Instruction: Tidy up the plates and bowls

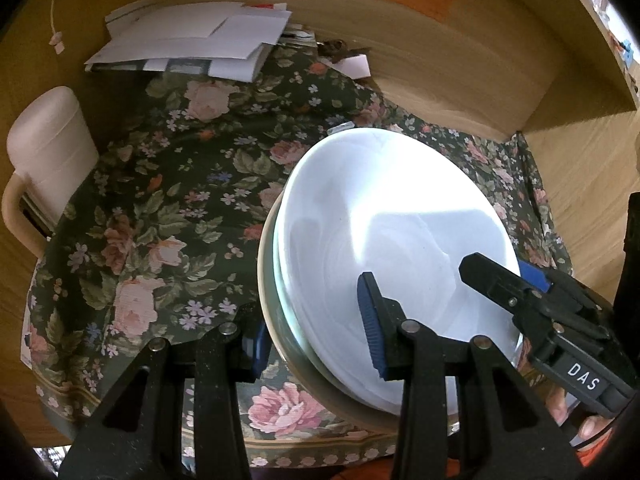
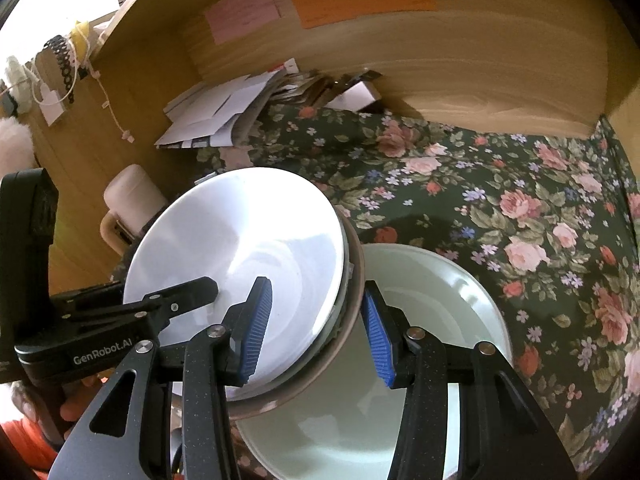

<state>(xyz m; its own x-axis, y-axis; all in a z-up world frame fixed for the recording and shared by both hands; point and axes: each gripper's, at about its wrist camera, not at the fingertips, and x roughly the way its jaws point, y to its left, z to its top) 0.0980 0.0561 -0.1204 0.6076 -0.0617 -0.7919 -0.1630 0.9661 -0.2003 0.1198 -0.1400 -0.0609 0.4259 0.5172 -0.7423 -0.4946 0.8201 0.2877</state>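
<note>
Basically, a tilted stack of dishes (image 2: 240,248), white plate on top with a thinner pale one and a tan-rimmed bowl under it, sits between both claws above the floral cloth (image 2: 500,200). Right gripper (image 2: 316,328) straddles the stack's near edge, one blue pad on the white face, the other against the tan outer rim, pinching the stack. Left gripper (image 1: 316,332) straddles the opposite edge, one pad over the white face, the other outside the rim; pad contact not clear, so can't tell if it's clamping. Under the raised edge lies a pale green bowl (image 2: 460,292) flat on the cloth, rim just beside the right claw's outer finger. Open cloth runs right of that bowl up to the wooden back wall (image 2: 480,72). On the other side, a paper pile (image 1: 192,44) sits at the back corner and a cream lidded jug (image 1: 44,148) at the cloth's edge, both well apart from the stack.
</note>
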